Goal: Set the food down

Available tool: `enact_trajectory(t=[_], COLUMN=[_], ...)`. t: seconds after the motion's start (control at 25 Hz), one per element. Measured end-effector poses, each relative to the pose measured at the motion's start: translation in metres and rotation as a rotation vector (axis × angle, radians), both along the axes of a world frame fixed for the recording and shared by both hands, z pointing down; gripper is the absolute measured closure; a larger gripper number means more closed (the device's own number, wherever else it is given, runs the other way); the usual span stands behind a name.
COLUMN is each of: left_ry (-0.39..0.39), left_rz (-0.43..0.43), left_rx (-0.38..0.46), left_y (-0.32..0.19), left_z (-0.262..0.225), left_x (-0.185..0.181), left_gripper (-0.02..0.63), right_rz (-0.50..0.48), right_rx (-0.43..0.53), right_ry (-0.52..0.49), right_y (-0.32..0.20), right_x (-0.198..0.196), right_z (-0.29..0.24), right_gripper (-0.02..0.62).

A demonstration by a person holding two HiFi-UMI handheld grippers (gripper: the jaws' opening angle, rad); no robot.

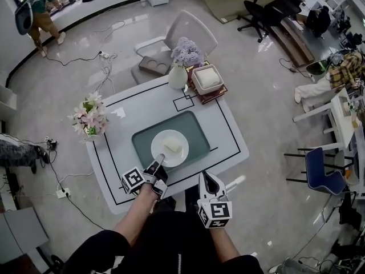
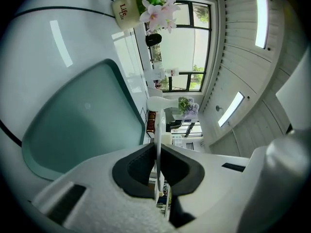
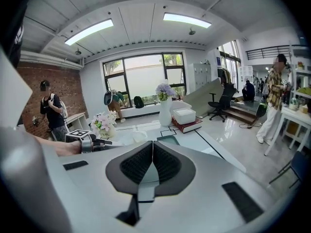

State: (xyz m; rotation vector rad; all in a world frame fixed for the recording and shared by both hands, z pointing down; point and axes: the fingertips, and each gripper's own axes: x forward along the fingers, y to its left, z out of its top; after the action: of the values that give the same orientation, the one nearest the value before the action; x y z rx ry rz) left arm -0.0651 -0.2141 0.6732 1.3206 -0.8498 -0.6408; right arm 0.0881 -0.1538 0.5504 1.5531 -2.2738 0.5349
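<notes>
The food (image 1: 173, 146) is a pale, smooth-sided block, roughly rectangular, lying a little right of the middle of a round white plate (image 1: 161, 141) with a glossy surface. The plate is over the near half of a flat, matte teal tray (image 1: 195, 128) with rounded corners. Whether it rests on the tray or hangs just above it cannot be told. The tray lies on a shiny white table (image 1: 229, 148) marked with thin black lines.

The left gripper (image 1: 157, 165) is at the plate's near edge, and its dark ribbed pads are pinched onto the thin rim. In the left gripper view that rim (image 2: 158, 130) runs as a narrow white line between the pressed jaws, with the food beyond the gripper's tips. The right gripper (image 1: 206, 178) is by the table's near edge, just right of the left one and apart from the plate. In its own view its jaws meet at the tips with nothing between them (image 3: 152, 152).

At the table's far side are a white vase (image 1: 178, 76) of lilac flowers and a square white box (image 1: 208, 79) on books.
</notes>
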Motion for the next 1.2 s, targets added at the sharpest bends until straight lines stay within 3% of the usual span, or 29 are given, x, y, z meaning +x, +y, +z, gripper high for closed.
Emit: enact_trajectory(t=[0.84,1.2], left_ry=[-0.066,-0.085], left_rz=[-0.013,0.042], left_rx=[-0.119,-0.150], left_y=[-0.038,-0.039], left_z=[0.065,0.083], left_x=[0.019,0.035], left_gripper=[0.586,0.586], right_rz=[0.014,0.026], right_rx=[-0.078,-0.097], right_ry=[0.002,-0.006], right_y=[-0.022,-0.017], right_x=[0.034,0.040], right_z=[0.026,0.035], right_gripper=[0.584,0.584])
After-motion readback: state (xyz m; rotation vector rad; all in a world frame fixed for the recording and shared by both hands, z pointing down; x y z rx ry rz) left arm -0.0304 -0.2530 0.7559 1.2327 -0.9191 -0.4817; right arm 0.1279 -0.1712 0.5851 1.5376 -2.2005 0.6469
